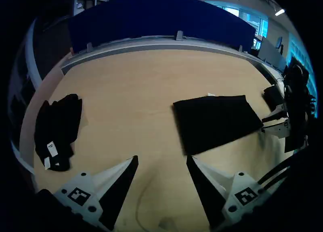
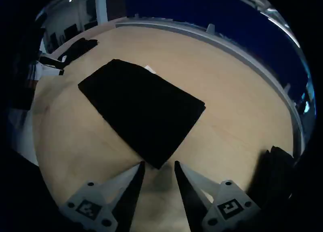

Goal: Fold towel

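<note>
Above table (image 1: 141,78), left gripper (image 1: 162,157), right gripper (image 2: 159,162): jaws apart, empty, seemingly clear of towel (image 2: 141,111).

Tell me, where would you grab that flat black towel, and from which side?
Probably the corner nearest the right gripper. The towel lies flat on the table, so only an edge can be pinched, and that corner points between the open jaws; slide in low from there.

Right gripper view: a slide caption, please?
Open right tongs hover just short of a flat black towel on a wooden table.
</note>
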